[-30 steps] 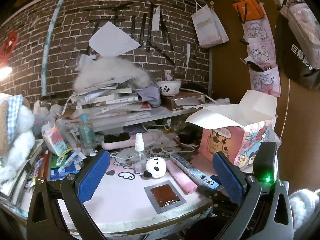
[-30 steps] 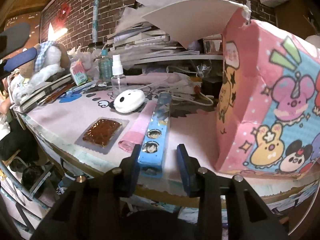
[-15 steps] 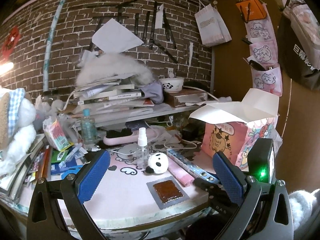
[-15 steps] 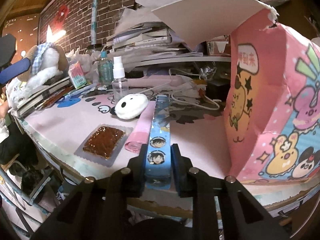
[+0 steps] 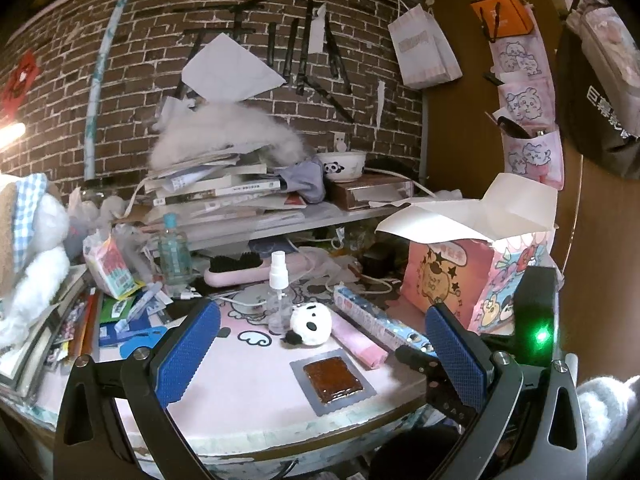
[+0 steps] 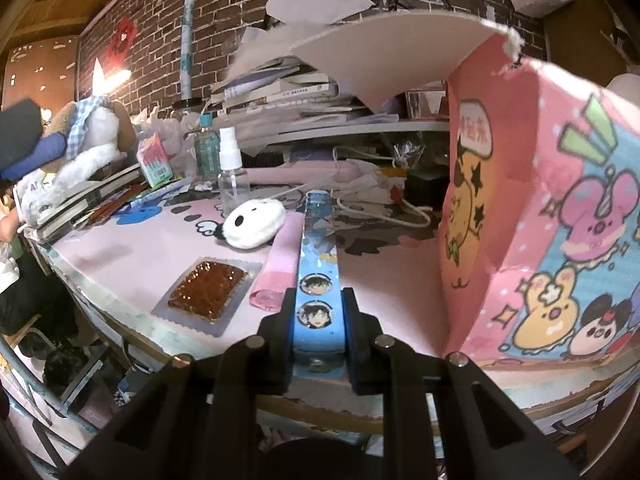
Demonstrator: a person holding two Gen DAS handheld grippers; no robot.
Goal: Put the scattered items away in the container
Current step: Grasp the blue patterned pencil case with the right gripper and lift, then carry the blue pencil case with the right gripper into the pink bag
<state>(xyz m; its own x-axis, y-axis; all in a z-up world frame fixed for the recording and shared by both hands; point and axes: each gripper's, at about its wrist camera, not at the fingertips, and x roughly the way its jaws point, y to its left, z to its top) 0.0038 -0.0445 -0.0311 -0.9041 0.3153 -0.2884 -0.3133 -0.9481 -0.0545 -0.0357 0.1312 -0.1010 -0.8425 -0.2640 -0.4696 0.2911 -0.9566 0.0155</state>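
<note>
My right gripper (image 6: 318,312) is shut on the near end of a long blue cartoon-printed box (image 6: 318,248), which still lies along the pink mat; the box also shows in the left wrist view (image 5: 376,320). Beside it lie a pink roll (image 6: 280,256), a panda plush (image 6: 254,226), a brown foil sachet (image 6: 208,292) and a clear spray bottle (image 6: 232,172). The open pink cartoon carton (image 6: 540,216) stands right of the box, flap raised. My left gripper (image 5: 316,352) is open and empty, held back from the table's front edge.
The table's rounded front edge (image 5: 280,436) is close to both grippers. Books, a water bottle (image 5: 174,250), a tissue pack (image 5: 112,268) and a plush toy (image 5: 36,240) crowd the left and back. A shelf (image 5: 280,224) of stacked books runs behind.
My right gripper moved forward around the blue box's near end and closed on it. The left gripper stayed open and drew back slightly.
</note>
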